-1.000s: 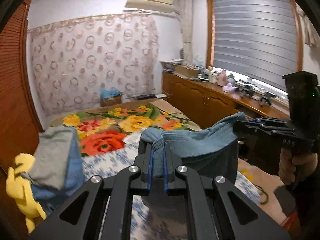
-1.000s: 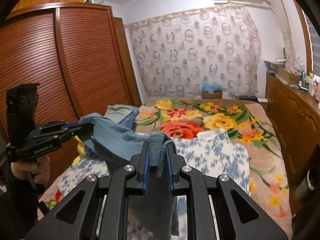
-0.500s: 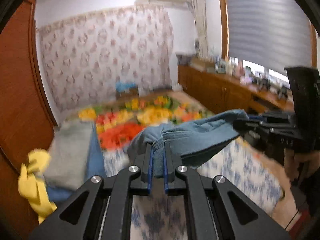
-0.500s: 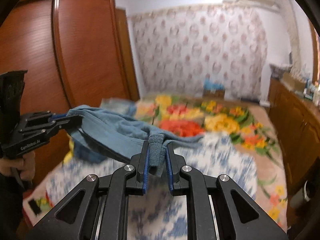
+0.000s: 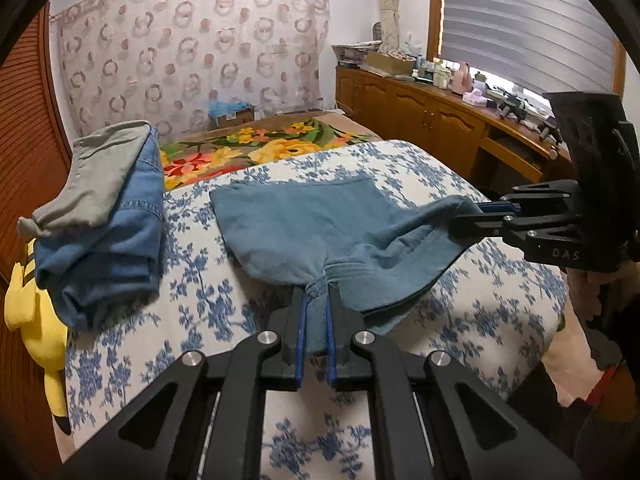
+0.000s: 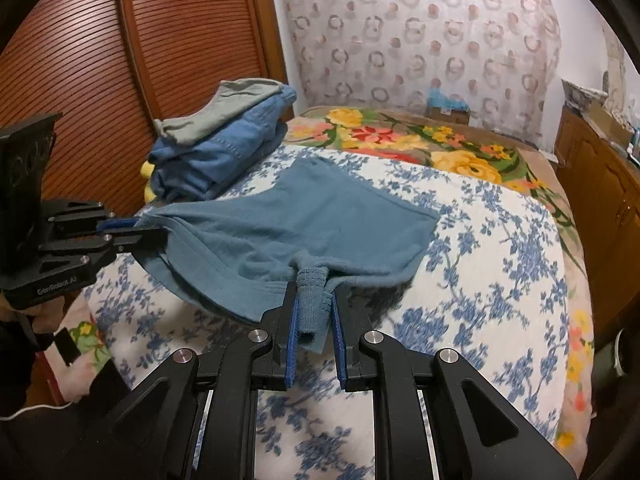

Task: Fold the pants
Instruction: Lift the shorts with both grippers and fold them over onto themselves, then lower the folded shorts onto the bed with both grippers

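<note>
A pair of teal-blue pants (image 5: 304, 216) lies spread on the blue-flowered white bedspread (image 5: 200, 280), its far part flat and its near edge lifted. My left gripper (image 5: 316, 312) is shut on one near corner of the pants. My right gripper (image 6: 314, 304) is shut on the other near corner, a ribbed band. The pants also show in the right wrist view (image 6: 320, 216). Each gripper shows in the other's view, the right (image 5: 476, 216) and the left (image 6: 132, 228).
A stack of folded clothes (image 5: 104, 208), grey on blue denim, sits at the bed's left side above a yellow plush toy (image 5: 28, 312). A flowered blanket (image 5: 256, 148) covers the far bed. Wooden cabinets (image 5: 432, 120) run along the right, a slatted wardrobe (image 6: 120, 60) on the left.
Both grippers have swung down and forward with the pants. The pants, held bunched in the air before, now lie spread out on the bedspread with only the near edge held up.
</note>
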Available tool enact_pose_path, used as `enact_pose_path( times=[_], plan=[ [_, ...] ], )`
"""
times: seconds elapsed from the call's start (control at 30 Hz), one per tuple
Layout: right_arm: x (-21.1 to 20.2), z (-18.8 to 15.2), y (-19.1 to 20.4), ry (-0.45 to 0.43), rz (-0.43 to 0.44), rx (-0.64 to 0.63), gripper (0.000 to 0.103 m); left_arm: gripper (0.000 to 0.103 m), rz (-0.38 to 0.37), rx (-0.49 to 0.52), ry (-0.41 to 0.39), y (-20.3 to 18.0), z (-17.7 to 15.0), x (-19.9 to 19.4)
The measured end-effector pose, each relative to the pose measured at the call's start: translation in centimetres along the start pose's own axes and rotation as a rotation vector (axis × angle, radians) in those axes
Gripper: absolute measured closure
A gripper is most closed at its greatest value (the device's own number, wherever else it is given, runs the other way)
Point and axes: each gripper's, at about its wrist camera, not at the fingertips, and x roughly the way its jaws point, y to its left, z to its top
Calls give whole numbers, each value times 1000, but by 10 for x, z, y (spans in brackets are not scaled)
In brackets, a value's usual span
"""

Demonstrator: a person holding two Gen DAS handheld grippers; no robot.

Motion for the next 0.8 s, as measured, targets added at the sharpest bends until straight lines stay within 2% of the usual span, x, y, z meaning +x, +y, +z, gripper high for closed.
enact_pose_path(
  times=[0.17, 0.37, 0.8],
  plan=[
    [-3, -17, 10, 6, 8, 10, 91, 98, -14, -6, 18, -2, -18, -6],
    [0, -41, 9, 27, 8, 25, 91, 98, -43, -36, 52, 2, -41, 4],
    [-1, -68, 14, 25, 21, 70, 91, 98, -44, -57, 50, -9, -59, -1]
  ],
)
